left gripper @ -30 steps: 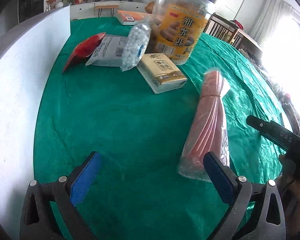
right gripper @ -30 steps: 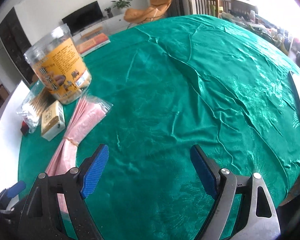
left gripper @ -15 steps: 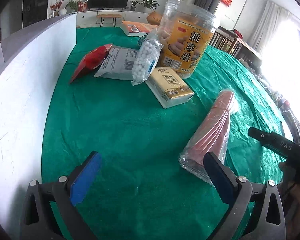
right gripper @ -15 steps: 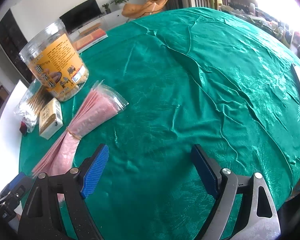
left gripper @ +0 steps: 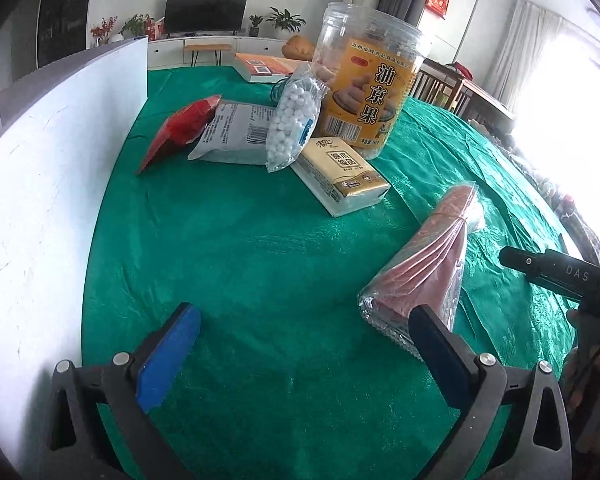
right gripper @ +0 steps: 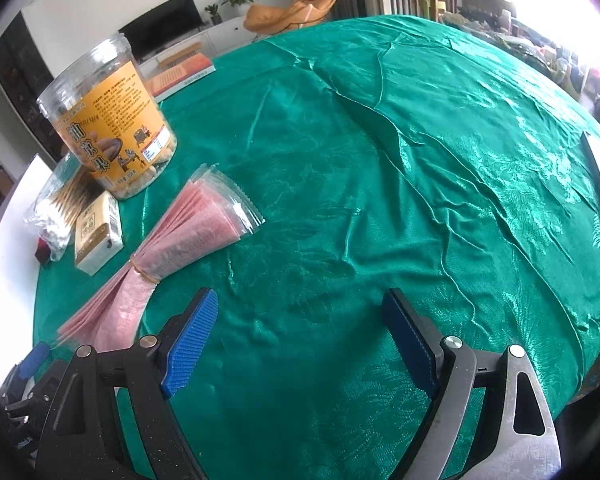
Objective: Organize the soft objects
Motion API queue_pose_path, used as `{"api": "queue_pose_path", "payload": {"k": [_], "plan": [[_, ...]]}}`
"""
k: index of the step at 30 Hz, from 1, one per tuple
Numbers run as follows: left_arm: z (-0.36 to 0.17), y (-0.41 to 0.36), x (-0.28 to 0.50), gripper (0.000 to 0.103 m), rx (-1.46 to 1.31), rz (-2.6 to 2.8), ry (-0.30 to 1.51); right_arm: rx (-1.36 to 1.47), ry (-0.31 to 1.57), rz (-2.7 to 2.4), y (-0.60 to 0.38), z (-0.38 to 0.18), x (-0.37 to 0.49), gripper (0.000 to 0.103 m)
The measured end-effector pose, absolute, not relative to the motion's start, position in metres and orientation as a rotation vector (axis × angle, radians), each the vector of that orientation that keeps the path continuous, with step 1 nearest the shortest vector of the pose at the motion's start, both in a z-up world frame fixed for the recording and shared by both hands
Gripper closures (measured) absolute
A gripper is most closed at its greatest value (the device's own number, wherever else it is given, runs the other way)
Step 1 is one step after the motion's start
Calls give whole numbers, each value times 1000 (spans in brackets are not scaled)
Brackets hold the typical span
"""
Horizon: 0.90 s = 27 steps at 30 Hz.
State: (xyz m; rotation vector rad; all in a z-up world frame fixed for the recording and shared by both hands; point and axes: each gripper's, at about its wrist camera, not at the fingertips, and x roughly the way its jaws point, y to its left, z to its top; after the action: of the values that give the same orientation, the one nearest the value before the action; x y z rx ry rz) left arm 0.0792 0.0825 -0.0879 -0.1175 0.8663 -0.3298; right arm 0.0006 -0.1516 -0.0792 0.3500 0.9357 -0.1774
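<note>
One pink packet bundle (left gripper: 420, 272) (right gripper: 188, 236), banded at its middle, is lying flat on the green tablecloth (left gripper: 260, 264) (right gripper: 380, 160), just beyond the left gripper's (left gripper: 300, 344) right fingertip. Farther off, a tissue pack (left gripper: 340, 176) (right gripper: 96, 236), a bag of white balls (left gripper: 292, 124), a grey pouch (left gripper: 236, 132) and a red pouch (left gripper: 180, 132) are sitting beside a snack jar (left gripper: 364, 80) (right gripper: 108, 120). Both the left gripper and the right gripper (right gripper: 300, 340) are hovering wide apart, gripping nothing.

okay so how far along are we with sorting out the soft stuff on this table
Nothing looks sorted yet. The left gripper and right gripper are both open and empty above the green cloth. Left to handle: the pink packet bundle, tissue pack, bead bag, white pouch and red pouch, all loosely clustered by the snack jar.
</note>
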Motion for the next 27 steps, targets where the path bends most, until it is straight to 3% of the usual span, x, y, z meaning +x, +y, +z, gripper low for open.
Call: {"api": "queue_pose_path", "payload": {"k": [27], "plan": [[-89, 78, 80, 0, -93, -317, 870, 303, 957, -192, -146, -79, 2, 16]]}}
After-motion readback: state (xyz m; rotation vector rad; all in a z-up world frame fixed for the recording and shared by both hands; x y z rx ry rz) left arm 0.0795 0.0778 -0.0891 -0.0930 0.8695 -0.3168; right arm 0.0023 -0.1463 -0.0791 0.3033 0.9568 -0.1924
